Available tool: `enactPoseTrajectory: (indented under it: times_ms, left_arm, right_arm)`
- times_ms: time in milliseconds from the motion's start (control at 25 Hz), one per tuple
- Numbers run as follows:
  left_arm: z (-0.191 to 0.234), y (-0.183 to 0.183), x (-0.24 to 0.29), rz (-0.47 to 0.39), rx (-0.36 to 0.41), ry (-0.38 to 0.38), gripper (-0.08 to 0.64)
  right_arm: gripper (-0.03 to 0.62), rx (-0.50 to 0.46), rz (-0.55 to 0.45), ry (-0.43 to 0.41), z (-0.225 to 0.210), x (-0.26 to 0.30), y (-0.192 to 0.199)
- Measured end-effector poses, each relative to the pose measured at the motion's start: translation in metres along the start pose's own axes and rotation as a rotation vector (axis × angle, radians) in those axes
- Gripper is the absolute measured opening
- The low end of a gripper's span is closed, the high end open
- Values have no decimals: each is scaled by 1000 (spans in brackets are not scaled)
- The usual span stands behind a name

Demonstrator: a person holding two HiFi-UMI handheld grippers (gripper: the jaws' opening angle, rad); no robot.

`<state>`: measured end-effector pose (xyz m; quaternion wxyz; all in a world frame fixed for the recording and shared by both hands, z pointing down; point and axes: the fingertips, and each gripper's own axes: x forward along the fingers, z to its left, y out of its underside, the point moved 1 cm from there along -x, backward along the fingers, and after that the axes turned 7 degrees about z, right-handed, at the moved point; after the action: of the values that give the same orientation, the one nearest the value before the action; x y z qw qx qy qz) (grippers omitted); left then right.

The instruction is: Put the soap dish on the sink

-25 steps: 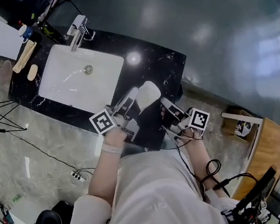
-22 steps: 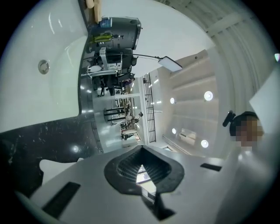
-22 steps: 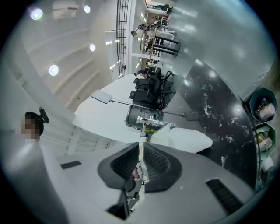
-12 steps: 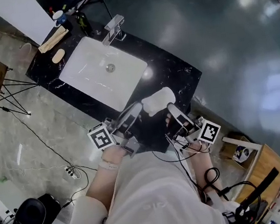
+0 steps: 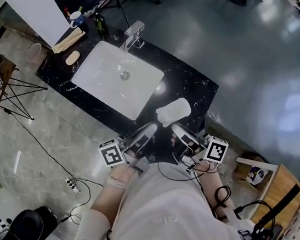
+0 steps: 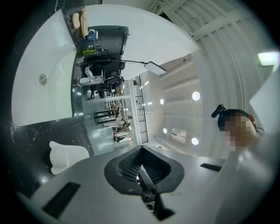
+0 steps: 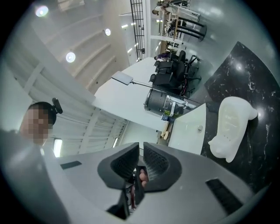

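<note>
The white soap dish (image 5: 173, 111) lies on the black marble counter (image 5: 189, 83), just right of the white sink basin (image 5: 118, 79). Neither gripper touches it. My left gripper (image 5: 149, 129) hangs near the counter's front edge, short of the dish, with its pads together and nothing between them. My right gripper (image 5: 174, 127) is beside it, also shut and empty. The left gripper view has the soap dish (image 6: 68, 156) low on the left and the basin (image 6: 43, 74) beyond it. In the right gripper view, the soap dish (image 7: 232, 127) is off to the right.
A chrome faucet (image 5: 135, 34) stands at the basin's far rim. A soap bar (image 5: 72, 57), a wooden tray (image 5: 69, 40), a cup (image 5: 75, 16) and a dark bottle (image 5: 100, 24) crowd the counter's far left end. A tripod (image 5: 7, 87) stands on the floor at left.
Both grippers have drawn back from the soap dish toward the person and risen. The dish stays lying on the counter beside the basin.
</note>
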<state>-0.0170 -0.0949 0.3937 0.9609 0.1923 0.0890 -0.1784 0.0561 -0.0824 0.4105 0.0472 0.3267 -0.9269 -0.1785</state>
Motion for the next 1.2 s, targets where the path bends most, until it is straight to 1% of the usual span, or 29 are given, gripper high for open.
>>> enactPoseTrajectory:
  times_ms: [360,640,800,1000,1200]
  left_arm:
    - [-5,-1,4,-8,5,11,6]
    - [-11,6,17,-21,1,15,6]
    - [-7,10,15,-24,1,3,6]
    - [1,15,12,-45,-43,-13,6]
    - [-1,17,14,-34,-13,-21,6]
  right_arm:
    - [41,-9,41,-13,1,5,7]
    - [41,13,30,-17,-1,-7,1]
    - [41,46,27,-34,-3,-8,2]
    - [41,43,50,-31,-8,-9,4]
    - [41,63,48,-32,-11,-10,5]
